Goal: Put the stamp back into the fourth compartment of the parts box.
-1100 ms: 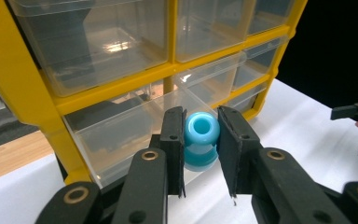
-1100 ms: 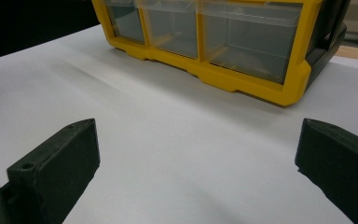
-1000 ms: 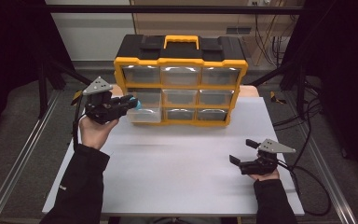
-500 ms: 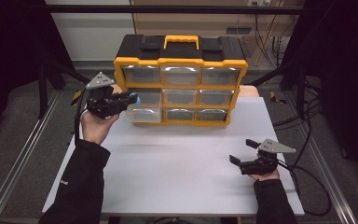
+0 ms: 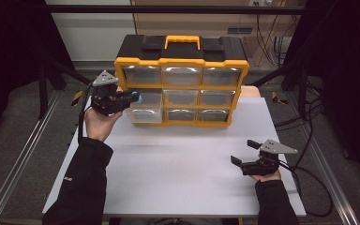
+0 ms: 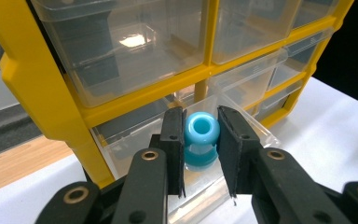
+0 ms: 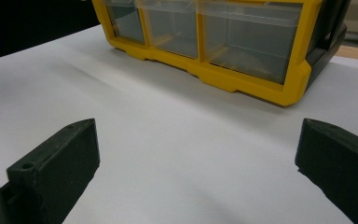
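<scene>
Blue spool between left gripper fingers, seemingly above open drawer rim.

Your left gripper was raised, its jaws clamped tight; your right gripper rested low, its jaws spread wide.
</scene>
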The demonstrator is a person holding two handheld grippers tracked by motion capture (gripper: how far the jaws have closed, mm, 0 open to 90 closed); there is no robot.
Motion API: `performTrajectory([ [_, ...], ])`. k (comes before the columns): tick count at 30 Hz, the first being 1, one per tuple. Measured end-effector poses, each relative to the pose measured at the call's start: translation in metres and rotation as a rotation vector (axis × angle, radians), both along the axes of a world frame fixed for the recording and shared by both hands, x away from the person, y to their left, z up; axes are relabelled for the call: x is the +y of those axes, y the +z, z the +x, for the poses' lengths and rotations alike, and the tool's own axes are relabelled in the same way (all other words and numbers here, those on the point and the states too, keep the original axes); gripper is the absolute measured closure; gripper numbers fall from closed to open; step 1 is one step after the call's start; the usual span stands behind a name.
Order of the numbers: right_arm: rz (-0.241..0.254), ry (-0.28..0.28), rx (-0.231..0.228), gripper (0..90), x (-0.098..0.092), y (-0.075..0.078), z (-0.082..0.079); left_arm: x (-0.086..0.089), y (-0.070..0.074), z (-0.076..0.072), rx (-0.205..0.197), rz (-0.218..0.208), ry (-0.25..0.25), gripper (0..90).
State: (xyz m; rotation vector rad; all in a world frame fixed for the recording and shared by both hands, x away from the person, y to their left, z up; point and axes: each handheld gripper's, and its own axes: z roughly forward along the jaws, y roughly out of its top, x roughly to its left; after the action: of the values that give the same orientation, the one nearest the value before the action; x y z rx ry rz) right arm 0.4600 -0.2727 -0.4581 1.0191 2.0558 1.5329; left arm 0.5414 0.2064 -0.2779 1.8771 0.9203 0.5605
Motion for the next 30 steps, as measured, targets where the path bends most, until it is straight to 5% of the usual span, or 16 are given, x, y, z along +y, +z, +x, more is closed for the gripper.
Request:
performTrajectory([
  [30, 0.001, 0.000, 0.000, 0.2, 0.000, 0.000, 0.000, -0.003, -0.024, 0.016, 0.048, 0.065, 0.026, 71.7],
])
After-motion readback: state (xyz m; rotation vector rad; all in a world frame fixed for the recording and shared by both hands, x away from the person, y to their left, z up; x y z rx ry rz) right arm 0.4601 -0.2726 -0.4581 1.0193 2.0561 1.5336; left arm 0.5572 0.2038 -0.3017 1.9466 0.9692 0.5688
